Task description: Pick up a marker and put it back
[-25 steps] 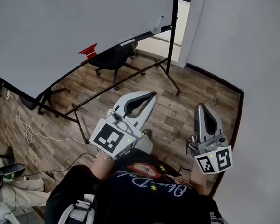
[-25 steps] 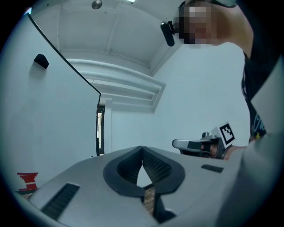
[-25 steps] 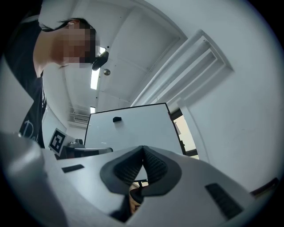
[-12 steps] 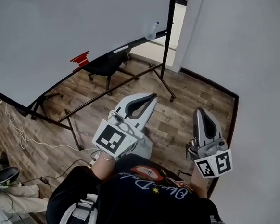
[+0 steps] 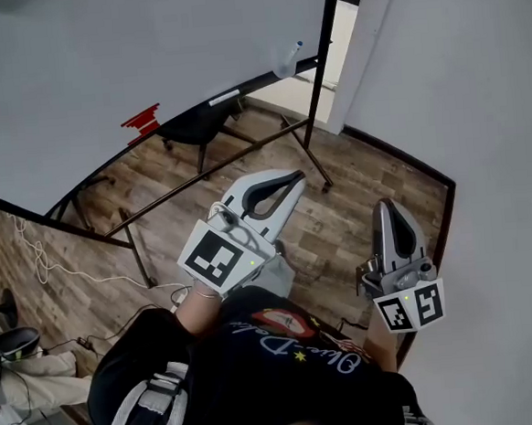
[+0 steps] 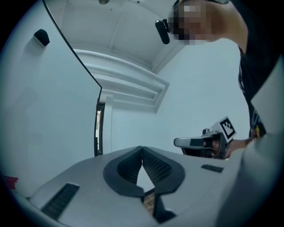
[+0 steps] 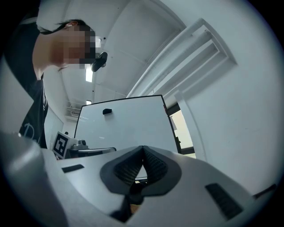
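Note:
A big whiteboard (image 5: 125, 53) on a black stand fills the upper left of the head view. On its tray lie a thin white marker (image 5: 224, 97), a red object (image 5: 140, 123) and a whitish bottle-like thing (image 5: 283, 61). My left gripper (image 5: 292, 176) is held out level above the wooden floor, well short of the tray, shut with nothing in it. My right gripper (image 5: 383, 204) hangs further right near the wall, also shut and empty. In the left gripper view the left gripper (image 6: 142, 148) has its pads meeting; the right gripper (image 7: 143, 147) looks the same in its own view.
A black office chair (image 5: 195, 125) stands behind the whiteboard's lower rail. The stand's legs (image 5: 312, 153) spread over the wooden floor (image 5: 354, 168). A white wall (image 5: 481, 144) runs close along the right. Cables (image 5: 45, 261) trail on the floor at left. A black item (image 7: 106, 111) sticks to the board.
Both grippers have moved forward together, staying shut. The whiteboard's tray and the red object have slid left and down in the head view.

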